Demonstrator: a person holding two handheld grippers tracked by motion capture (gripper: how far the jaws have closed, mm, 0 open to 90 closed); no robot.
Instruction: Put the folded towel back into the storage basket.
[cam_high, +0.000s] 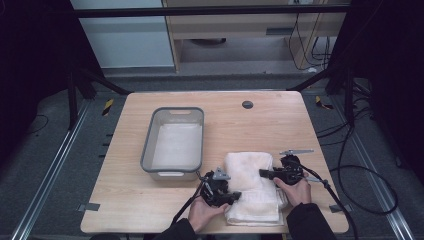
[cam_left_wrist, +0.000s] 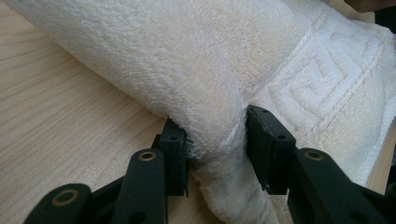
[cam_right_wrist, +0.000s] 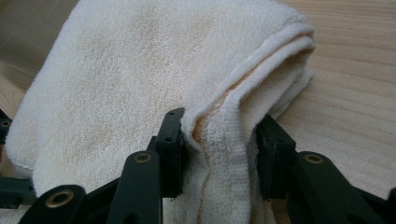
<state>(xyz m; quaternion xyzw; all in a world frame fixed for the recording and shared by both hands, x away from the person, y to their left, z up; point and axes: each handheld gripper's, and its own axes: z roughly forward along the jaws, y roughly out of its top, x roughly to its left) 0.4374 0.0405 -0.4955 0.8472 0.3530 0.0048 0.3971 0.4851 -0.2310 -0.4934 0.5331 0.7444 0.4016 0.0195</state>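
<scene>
Left gripper (cam_left_wrist: 217, 140) and right gripper (cam_right_wrist: 219, 149) each clamped on bunched edge — folded white terry towel (cam_high: 250, 187), nubby.

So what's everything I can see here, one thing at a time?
towel: one, cream-white, folded, at the near edge of the table, right of the basin; a fold pinched on each side by a claw
basin: one, grey, rectangular, left of the middle of the table, pale inside
table: one, light wood, with a small dark round cap near its far edge
cables: several, black, on the floor at the right
cabinet: one, pale wood, beyond the table
left claw: one, black, shut on the towel's near left part
right claw: one, black, shut on the towel's right edge
hands: two, each holding a claw, dark sleeves
</scene>
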